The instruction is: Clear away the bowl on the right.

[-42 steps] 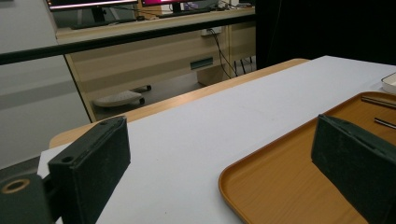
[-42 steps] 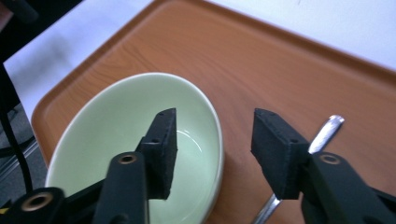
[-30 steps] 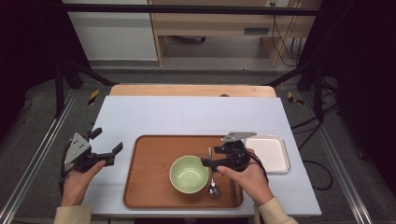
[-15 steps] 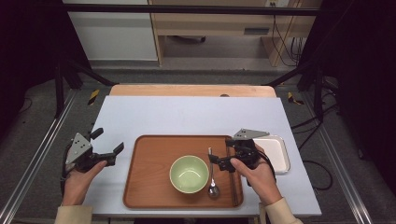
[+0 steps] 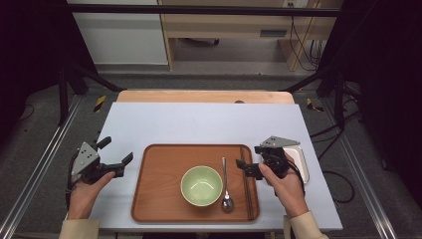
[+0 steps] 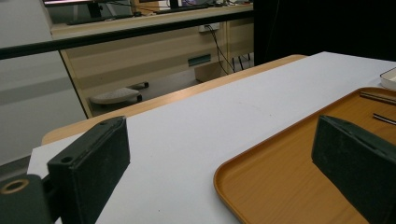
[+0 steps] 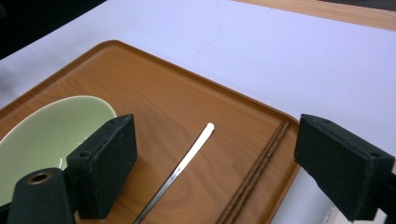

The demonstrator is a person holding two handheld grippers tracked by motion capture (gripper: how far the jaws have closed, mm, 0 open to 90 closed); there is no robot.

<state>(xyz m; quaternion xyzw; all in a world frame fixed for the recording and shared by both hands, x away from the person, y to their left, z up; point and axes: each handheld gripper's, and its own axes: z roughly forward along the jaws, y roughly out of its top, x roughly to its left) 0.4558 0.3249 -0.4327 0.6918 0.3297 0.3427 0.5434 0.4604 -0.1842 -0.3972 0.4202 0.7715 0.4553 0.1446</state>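
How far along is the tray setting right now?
Done: the green bowl, spoon and chopsticks all lie on the wooden tray. In hand: nothing; the right gripper has open, empty jaws beside the chopsticks, and the left gripper is open off the tray. I see nothing left to place.

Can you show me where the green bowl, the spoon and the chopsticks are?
green bowl (image 5: 201, 185), high view, inside bottom of the bowl.
spoon (image 5: 225, 174), high view, middle of its handle.
chopsticks (image 5: 245, 181), high view, middle of the sticks.
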